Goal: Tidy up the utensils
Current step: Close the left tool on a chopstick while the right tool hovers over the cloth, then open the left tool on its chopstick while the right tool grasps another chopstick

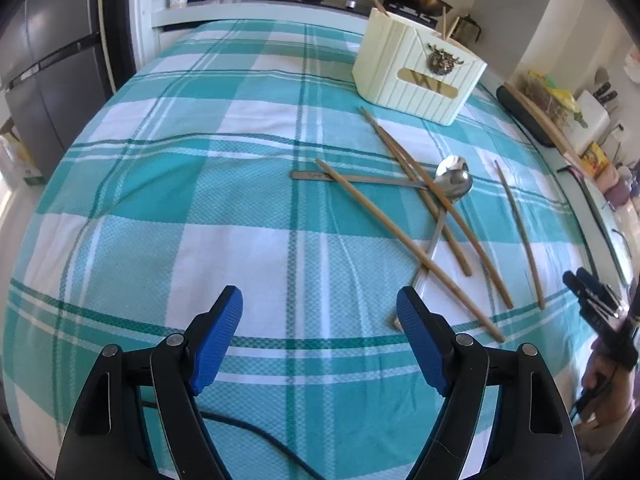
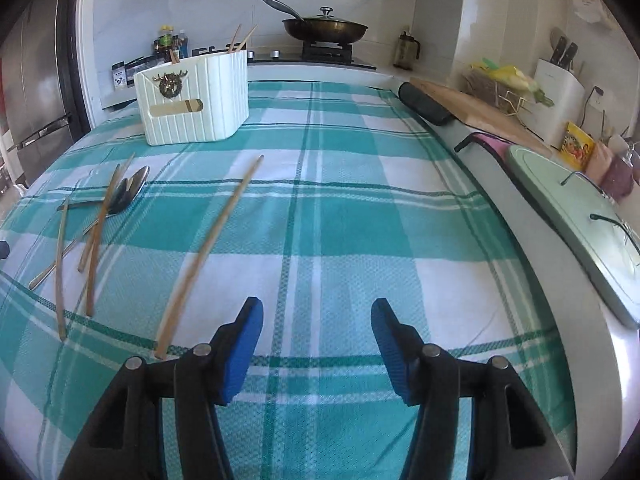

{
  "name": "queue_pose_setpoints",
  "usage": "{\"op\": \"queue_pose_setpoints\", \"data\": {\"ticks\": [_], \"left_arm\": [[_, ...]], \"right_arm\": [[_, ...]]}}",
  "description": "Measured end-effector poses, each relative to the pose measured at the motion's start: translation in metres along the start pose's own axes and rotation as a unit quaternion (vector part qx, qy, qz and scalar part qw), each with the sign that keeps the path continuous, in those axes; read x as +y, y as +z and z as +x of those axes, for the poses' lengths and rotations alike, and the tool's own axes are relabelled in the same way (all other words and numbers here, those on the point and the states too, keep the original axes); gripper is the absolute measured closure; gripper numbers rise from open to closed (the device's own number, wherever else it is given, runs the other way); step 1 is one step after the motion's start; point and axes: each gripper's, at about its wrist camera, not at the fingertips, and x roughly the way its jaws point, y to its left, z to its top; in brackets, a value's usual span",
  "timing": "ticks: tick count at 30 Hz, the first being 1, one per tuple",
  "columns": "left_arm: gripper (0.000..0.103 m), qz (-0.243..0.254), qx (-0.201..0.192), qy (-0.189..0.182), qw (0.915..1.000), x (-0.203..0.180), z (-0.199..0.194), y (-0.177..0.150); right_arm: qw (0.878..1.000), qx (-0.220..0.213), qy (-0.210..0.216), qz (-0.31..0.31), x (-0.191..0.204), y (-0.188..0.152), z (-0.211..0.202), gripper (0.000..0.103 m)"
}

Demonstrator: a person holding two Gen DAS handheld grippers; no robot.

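Note:
A cream utensil holder (image 1: 416,68) stands at the far side of the teal checked cloth, with a few chopsticks standing in it; it also shows in the right wrist view (image 2: 192,96). Several wooden chopsticks (image 1: 404,248) lie crossed over two metal spoons (image 1: 454,180) on the cloth ahead and right of my left gripper (image 1: 320,332), which is open and empty. A single chopstick (image 2: 212,248) lies apart, just left of my right gripper (image 2: 316,340), also open and empty. The crossed pile (image 2: 96,232) sits further left.
A stove with a lidded wok (image 2: 324,28) is behind the table. A cutting board (image 2: 476,108), knife block (image 2: 558,88) and pale green lid (image 2: 580,224) line the right counter. A fridge (image 1: 48,80) stands at the left. A cable (image 1: 256,432) runs under my left gripper.

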Motion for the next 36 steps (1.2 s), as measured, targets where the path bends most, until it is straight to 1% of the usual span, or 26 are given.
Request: {"op": "queue_pose_setpoints", "data": {"ticks": [2, 7, 10, 12, 14, 15, 16, 17, 18, 19, 21, 23, 26, 30, 32, 36], "left_arm": [[0.022, -0.004, 0.003, -0.014, 0.9999, -0.008, 0.004, 0.001], [0.022, -0.014, -0.001, -0.004, 0.9999, -0.026, 0.021, 0.016], [0.027, -0.026, 0.011, 0.007, 0.9996, -0.035, 0.041, 0.027], [0.037, -0.024, 0.023, 0.023, 0.9992, -0.043, 0.055, 0.034], [0.043, -0.015, 0.032, 0.043, 0.9984, -0.050, 0.066, 0.038], [0.046, -0.008, 0.031, 0.056, 0.9979, -0.054, 0.069, 0.038], [0.051, 0.004, 0.026, 0.070, 0.9972, -0.059, 0.070, 0.038], [0.070, 0.017, 0.024, 0.077, 0.9966, -0.063, 0.072, 0.038], [0.083, 0.028, 0.020, 0.082, 0.9960, -0.066, 0.072, 0.037], [0.085, 0.034, 0.019, 0.075, 0.9964, -0.067, 0.073, 0.037], [0.095, 0.040, 0.019, 0.064, 0.9970, -0.065, 0.072, 0.037], [0.098, 0.042, 0.024, 0.049, 0.9976, -0.059, 0.069, 0.038], [0.098, 0.047, 0.027, 0.043, 0.9976, -0.042, 0.063, 0.039], [0.098, 0.051, 0.030, 0.052, 0.9969, -0.016, 0.055, 0.039], [0.098, 0.043, 0.030, 0.057, 0.9970, -0.004, 0.052, 0.038], [0.097, 0.030, 0.025, 0.058, 0.9976, 0.007, 0.050, 0.033]], "right_arm": [[1.000, 0.003, 0.007, 0.005, 0.003, -0.002, 0.003, 0.046], [1.000, 0.008, 0.006, -0.004, 0.010, -0.003, 0.006, 0.046], [1.000, 0.009, 0.007, -0.002, 0.010, -0.005, 0.006, 0.046], [1.000, 0.007, 0.005, 0.001, 0.010, -0.005, 0.005, 0.046], [1.000, 0.002, 0.004, 0.002, 0.010, -0.004, 0.003, 0.046], [1.000, -0.001, 0.004, 0.002, 0.009, -0.005, 0.001, 0.046], [1.000, -0.004, 0.004, 0.002, 0.010, -0.005, 0.000, 0.046], [1.000, -0.006, 0.004, 0.003, 0.009, -0.005, -0.001, 0.046], [1.000, -0.007, 0.005, 0.003, 0.009, -0.005, -0.001, 0.046], [1.000, -0.007, 0.006, 0.004, 0.009, -0.005, -0.001, 0.046], [1.000, -0.004, 0.007, 0.005, 0.009, -0.004, 0.000, 0.046], [1.000, 0.001, 0.008, 0.005, 0.009, -0.004, 0.002, 0.046], [1.000, 0.000, 0.009, 0.004, 0.009, -0.004, 0.002, 0.046], [1.000, -0.003, 0.010, 0.009, 0.007, -0.004, 0.001, 0.046], [1.000, 0.002, 0.012, 0.011, 0.007, -0.003, 0.002, 0.046], [0.999, 0.013, 0.043, 0.010, 0.017, 0.008, 0.002, 0.046]]}}
